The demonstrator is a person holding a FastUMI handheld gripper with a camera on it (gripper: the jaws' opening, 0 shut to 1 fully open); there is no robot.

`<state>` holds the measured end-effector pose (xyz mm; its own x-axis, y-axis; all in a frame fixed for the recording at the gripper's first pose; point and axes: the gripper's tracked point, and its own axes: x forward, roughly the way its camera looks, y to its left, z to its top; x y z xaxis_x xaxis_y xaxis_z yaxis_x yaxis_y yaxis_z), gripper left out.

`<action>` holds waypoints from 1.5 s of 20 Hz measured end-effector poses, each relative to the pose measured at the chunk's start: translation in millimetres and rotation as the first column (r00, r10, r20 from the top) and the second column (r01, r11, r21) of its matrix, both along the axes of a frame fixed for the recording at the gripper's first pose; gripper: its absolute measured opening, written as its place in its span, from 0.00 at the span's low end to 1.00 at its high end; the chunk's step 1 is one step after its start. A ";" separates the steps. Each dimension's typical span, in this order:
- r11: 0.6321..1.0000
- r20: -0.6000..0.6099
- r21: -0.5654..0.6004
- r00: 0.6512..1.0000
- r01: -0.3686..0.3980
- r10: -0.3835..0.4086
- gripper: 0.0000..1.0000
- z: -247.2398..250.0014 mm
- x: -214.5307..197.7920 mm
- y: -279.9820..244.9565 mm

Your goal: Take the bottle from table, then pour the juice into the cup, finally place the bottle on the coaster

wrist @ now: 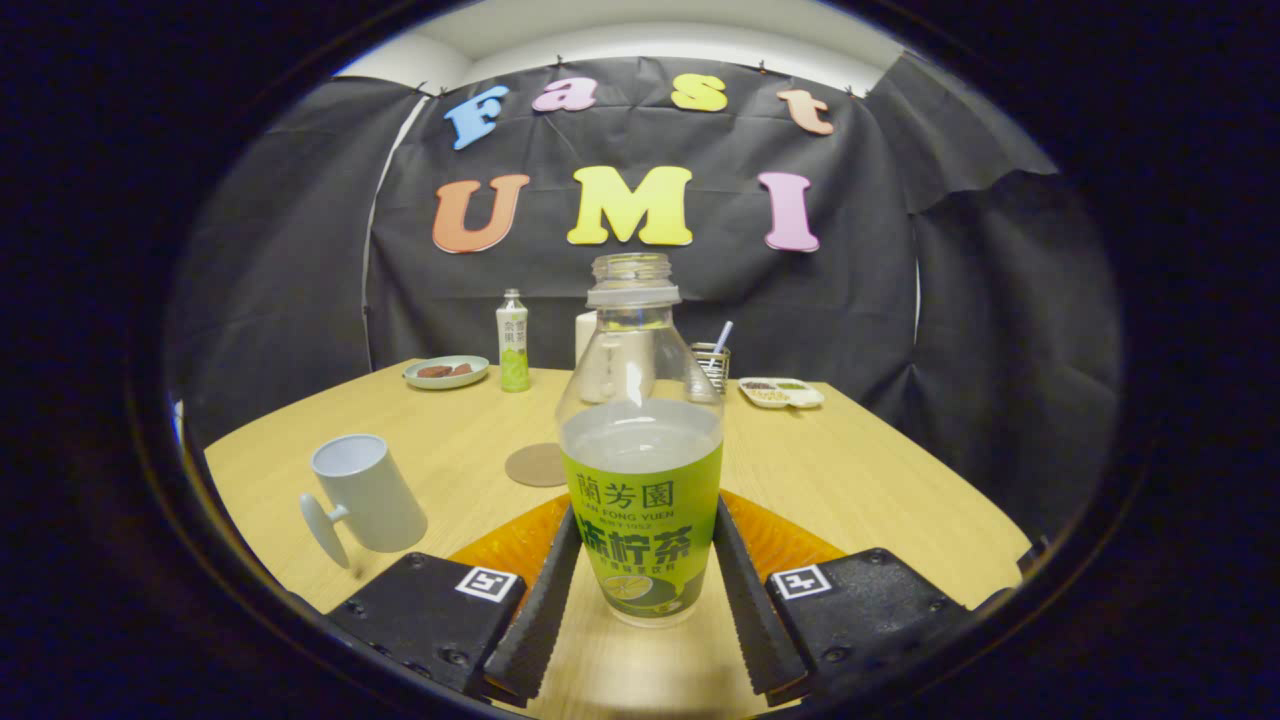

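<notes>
Gripper view, forward along the fingers: uncapped clear bottle (641,470) with a green label, upright, dead centre between the two fingers, part-filled with pale liquid up to about the label's top edge. Gripper (642,590) clenched on that bottle, left finger (545,610) pressed against the label's left side, right finger (750,600) against its right side, both pads flush to the plastic. Bottle base low over the wooden table (850,480); whether lifted or resting, impossible to judge. Orange mat (520,545) on the table right behind the bottle, poking out on either side past the fingers.

Just beyond the bottle and slightly left, round brown coaster (537,465), flat on the table, bare. Further left, near the table's edge, pale grey cup (368,494) with a disc-shaped handle, mouth upward, seemingly tilted by the lens, well apart from both coaster and bottle.

Along the far side of the table: small plate (446,371) with dark pieces of food at the left; beside it a second, capped bottle (513,341) with a green and white label, upright; a white cylindrical container (584,335) partly hidden behind the held bottle's shoulder; a wire holder (712,365) with a stick-like item standing in it; at the right a divided white tray (781,392) with bits of food, contents too small to identify.
</notes>
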<state>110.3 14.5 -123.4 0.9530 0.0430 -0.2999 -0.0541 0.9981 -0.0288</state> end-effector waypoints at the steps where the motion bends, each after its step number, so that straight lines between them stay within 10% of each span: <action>1: 0.999 0.012 -0.043 1.000 -0.008 0.009 0.77 7.4 1.7 1.6; 9: 0.914 0.081 -0.406 0.996 -0.004 0.040 0.76 47.4 36.3 9.5; 23: 0.500 0.218 -0.859 0.962 0.110 0.163 0.76 76.8 57.9 47.4; 30: 0.370 0.227 -0.918 0.953 0.142 0.199 0.76 73.8 63.1 57.5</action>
